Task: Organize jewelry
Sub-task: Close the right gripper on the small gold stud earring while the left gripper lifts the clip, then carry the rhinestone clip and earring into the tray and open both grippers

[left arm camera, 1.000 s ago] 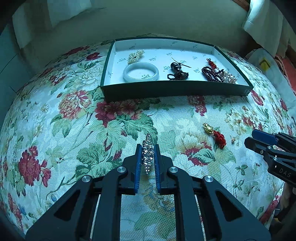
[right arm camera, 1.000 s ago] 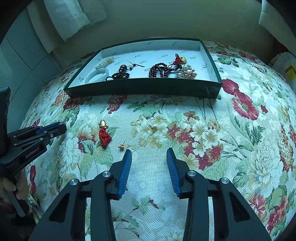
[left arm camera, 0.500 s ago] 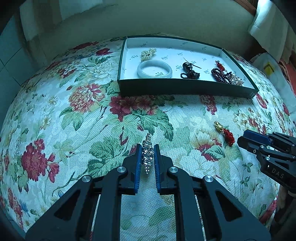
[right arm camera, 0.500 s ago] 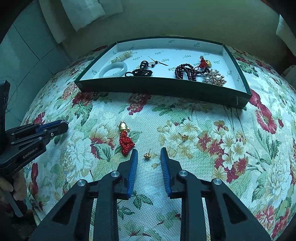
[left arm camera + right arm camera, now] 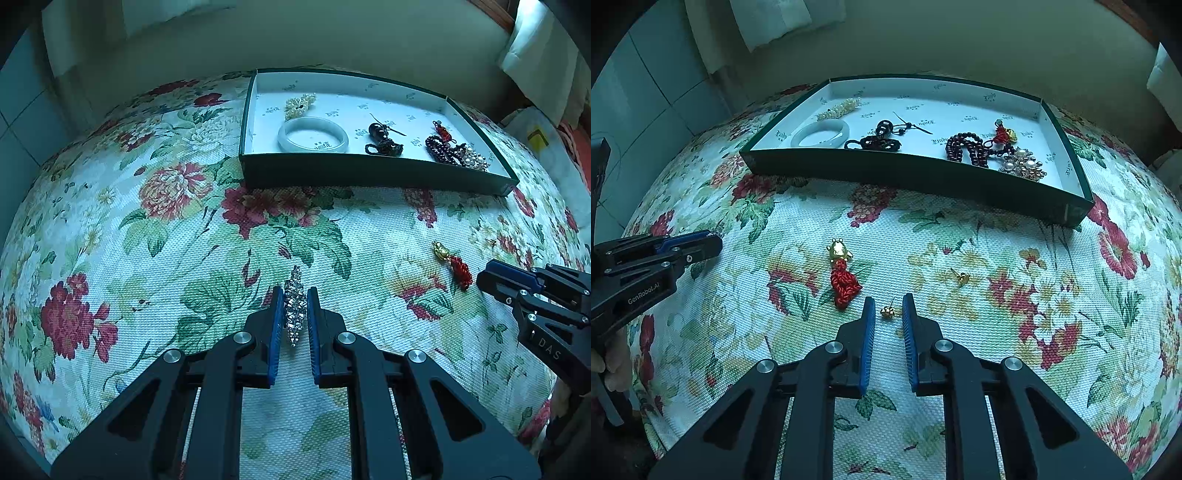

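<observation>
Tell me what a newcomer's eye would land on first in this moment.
First, the left gripper low in its view, shut on a sparkling rhinestone brooch above the floral cloth. Then the right gripper, whose jaws have just been closing around a tiny gold stud earring, beside a red knotted charm. Behind, the green-walled tray holds a pale bangle and dark beads.

Floral cloth [image 5: 997,350] under green tray [image 5: 923,173], red tassel charm [image 5: 844,282], gold studs [image 5: 961,277]
</observation>
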Action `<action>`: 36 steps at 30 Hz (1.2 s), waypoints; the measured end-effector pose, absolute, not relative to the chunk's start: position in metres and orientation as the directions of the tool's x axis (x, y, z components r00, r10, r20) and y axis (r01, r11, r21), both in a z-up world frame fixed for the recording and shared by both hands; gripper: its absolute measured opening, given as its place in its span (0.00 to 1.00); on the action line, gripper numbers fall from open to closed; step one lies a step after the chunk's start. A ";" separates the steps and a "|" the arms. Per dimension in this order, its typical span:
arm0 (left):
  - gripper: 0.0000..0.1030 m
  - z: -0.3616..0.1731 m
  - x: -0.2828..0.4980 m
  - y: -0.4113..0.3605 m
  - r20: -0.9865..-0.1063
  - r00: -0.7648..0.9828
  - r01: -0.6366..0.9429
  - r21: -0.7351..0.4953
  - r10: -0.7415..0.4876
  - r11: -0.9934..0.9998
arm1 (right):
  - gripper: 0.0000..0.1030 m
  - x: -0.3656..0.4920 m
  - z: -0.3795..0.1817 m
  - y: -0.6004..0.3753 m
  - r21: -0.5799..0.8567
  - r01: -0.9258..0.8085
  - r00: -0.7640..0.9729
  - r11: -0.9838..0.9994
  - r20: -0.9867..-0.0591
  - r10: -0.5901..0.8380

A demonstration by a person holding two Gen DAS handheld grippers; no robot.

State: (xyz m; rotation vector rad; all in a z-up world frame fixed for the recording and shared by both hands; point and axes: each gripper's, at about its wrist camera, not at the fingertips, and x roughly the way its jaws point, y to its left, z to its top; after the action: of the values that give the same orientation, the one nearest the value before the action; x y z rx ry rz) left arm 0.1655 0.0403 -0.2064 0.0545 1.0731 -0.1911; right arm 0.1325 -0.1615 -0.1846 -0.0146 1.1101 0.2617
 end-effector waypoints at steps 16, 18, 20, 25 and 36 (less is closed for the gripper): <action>0.12 -0.203 0.164 0.038 -0.871 0.472 0.187 -0.054 -0.138 0.981 | 0.08 0.132 -0.181 -0.166 0.125 -0.205 0.424 0.971 -0.883 0.204; 0.12 -0.200 0.164 0.037 -0.867 0.477 0.191 -0.057 -0.143 0.980 | 0.08 0.132 -0.178 -0.168 0.129 -0.200 0.431 0.971 -0.879 0.205; 0.12 -0.197 0.165 0.034 -0.863 0.483 0.198 -0.060 -0.150 0.978 | 0.08 0.133 -0.174 -0.172 0.129 -0.193 0.443 0.973 -0.873 0.203; 0.12 -0.188 0.173 0.025 -0.852 0.497 0.216 -0.063 -0.165 0.974 | 0.08 0.139 -0.164 -0.182 0.138 -0.172 0.471 0.975 -0.858 0.205; 0.12 -0.167 0.201 0.000 -0.818 0.541 0.256 -0.063 -0.197 0.965 | 0.08 0.166 -0.144 -0.193 0.138 -0.165 0.528 0.977 -0.824 0.206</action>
State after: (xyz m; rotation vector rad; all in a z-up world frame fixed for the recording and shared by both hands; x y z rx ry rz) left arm 0.2006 -0.0004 -0.1669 0.0671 0.9625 -0.2695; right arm 0.1665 -0.1927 -0.1440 0.0445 0.9905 0.2217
